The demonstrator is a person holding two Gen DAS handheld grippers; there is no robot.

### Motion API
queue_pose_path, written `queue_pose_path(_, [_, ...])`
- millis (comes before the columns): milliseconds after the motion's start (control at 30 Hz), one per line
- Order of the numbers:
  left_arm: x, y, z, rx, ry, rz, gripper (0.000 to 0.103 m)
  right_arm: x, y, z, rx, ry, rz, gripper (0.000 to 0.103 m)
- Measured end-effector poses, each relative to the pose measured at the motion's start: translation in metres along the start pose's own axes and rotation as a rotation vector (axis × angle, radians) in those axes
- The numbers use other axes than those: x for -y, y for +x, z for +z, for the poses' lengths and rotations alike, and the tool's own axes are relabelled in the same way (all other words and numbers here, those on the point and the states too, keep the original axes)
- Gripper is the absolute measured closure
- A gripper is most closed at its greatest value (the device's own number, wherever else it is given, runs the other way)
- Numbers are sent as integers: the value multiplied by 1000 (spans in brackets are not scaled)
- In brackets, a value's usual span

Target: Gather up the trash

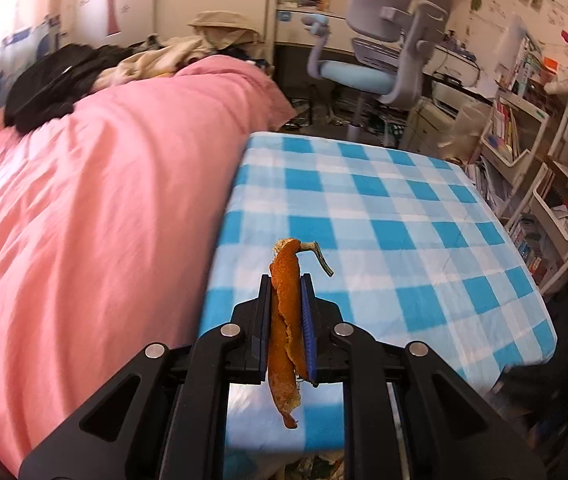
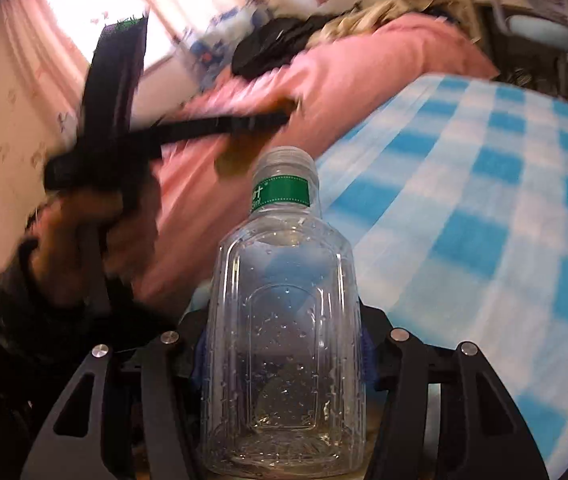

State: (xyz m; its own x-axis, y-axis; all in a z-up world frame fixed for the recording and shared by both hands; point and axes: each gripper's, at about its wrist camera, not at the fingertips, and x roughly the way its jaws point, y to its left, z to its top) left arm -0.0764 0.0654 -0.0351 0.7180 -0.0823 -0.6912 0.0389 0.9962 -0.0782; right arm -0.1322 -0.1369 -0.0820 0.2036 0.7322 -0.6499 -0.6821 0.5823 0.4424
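An orange peel point(image 1: 284, 320) with a dry stem at its top is pinched upright in my left gripper point(image 1: 286, 292), which is shut on it above the near edge of the blue-checked cloth point(image 1: 404, 216). In the right wrist view a clear plastic bottle point(image 2: 284, 320) with a green neck label stands between the jaws of my right gripper point(image 2: 284, 344), which is shut on its body. The left gripper point(image 2: 268, 120) shows there too, blurred, held by a hand point(image 2: 80, 236) at the left, with the peel in its tip.
A pink quilt point(image 1: 84, 200) covers the bed to the left, with dark and beige clothes point(image 1: 56, 80) piled at its far end. A grey and blue desk chair point(image 1: 380, 48) stands beyond the cloth. White shelves point(image 1: 532, 152) crammed with books line the right side.
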Motion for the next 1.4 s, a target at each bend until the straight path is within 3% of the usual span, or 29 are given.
queue_pose_path(167, [-3,-25,-35,-27,0,5,90,-21,30,-22,-144,-78,-50,46])
queue_pose_path(267, [8,-35,-63,-74,25,-19,90,-21,32,-30,-179,-75,-108,41])
queue_pose_path(467, [43,-38,-125,-227,97,-72,90,-13,-10,-36,-106,-15,-292,28])
queue_pose_path(533, [56,-31,-144,-310,140,-114,89,-5,-31,-39,-56,42,-366,22])
queue_pose_path(600, [67,-32,-154,-324,191,-96,88,2,-52,-44,3,122,-451,16])
queue_pose_path(633, [70,-34,-155,-311,206,-89,83,4,-58,-46,23,153,-481,13])
queue_pose_path(667, [73,-38,-155,-282,221,-73,69,9,-63,-46,46,187,-512,13])
queue_pose_path(700, [73,-43,-153,-244,225,-49,64,13,-72,-49,79,229,-553,12])
queue_pose_path(733, [73,-48,-149,-204,223,-16,47,13,-75,-51,98,253,-576,12])
queue_pose_path(767, [73,-51,-143,-173,220,9,38,13,-80,-53,117,273,-596,12])
queue_pose_path(933, [70,-70,-116,0,192,105,12,4,-97,-53,220,236,-733,10])
queue_pose_path(1100, [64,-80,-82,126,142,144,7,1,-101,-48,304,187,-822,8])
queue_pose_path(1400, [67,-69,-42,184,148,135,7,8,-106,-39,386,189,-921,8])
